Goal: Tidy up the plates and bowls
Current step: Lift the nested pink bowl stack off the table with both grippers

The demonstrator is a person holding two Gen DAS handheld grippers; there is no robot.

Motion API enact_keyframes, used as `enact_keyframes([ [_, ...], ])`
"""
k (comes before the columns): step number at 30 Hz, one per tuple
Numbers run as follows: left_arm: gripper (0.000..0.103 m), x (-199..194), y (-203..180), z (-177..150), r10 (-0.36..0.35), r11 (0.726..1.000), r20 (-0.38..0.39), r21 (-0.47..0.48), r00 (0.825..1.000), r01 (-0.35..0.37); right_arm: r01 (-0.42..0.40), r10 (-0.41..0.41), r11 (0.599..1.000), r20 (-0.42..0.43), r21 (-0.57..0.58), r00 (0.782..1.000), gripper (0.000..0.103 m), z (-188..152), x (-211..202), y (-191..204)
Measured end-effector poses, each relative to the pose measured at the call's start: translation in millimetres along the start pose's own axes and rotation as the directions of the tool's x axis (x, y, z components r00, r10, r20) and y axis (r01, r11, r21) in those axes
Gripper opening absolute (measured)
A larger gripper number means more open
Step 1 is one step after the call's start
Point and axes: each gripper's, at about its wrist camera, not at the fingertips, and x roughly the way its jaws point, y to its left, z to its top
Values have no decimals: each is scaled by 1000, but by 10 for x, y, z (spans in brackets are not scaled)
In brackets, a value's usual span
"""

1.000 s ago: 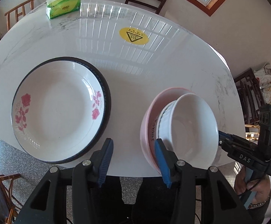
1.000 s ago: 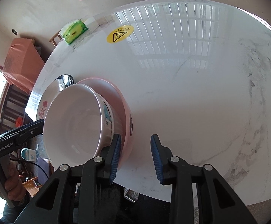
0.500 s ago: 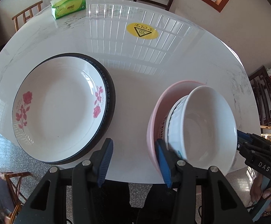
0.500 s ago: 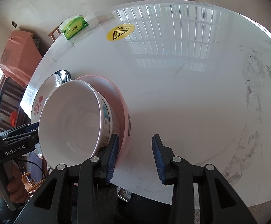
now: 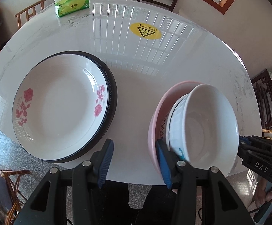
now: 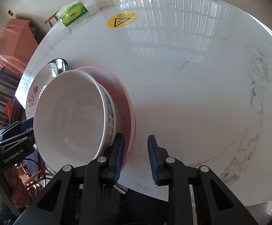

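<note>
Because the white rose-patterned plate (image 5: 61, 110) is sitting inside a black plate (image 5: 112, 86), only the dark rim of the lower one is showing, at the left of the table (image 5: 154, 71). To its right, three bowls are nesting near the table's front edge: a pink bowl (image 5: 155, 118), a ribbed white bowl (image 5: 175, 123) mostly hidden inside it, and a plain white bowl (image 5: 210, 123) on top, tilted. The left gripper (image 5: 134, 164) is hanging with its fingers (image 5: 106, 161) apart, the right-hand one just beside the pink rim; contact is hard to make out. The right gripper (image 6: 136, 158) is closing on bare space, its left finger beside the stack.
</note>
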Motion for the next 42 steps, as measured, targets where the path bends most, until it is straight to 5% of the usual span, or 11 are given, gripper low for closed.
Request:
enact_keyframes([
  [7, 47, 32, 67, -2, -53, 998, -3, -37, 999, 53, -16, 16, 1000, 22, -2, 1000, 14, -14, -19, 7],
  [10, 30, -2, -43, -22, -62, 997, 21, 36, 998, 62, -31, 30, 999, 46, 11, 998, 14, -44, -22, -8],
  [12, 10, -35, -149, -65, -56, 996, 36, 78, 998, 53, -47, 46, 999, 57, 14, 997, 14, -59, -34, -21],
  [42, 10, -107, -291, -178, -22, 992, 113, 124, 993, 7, -133, 122, 986, 113, 102, 986, 13, -179, -39, -209],
])
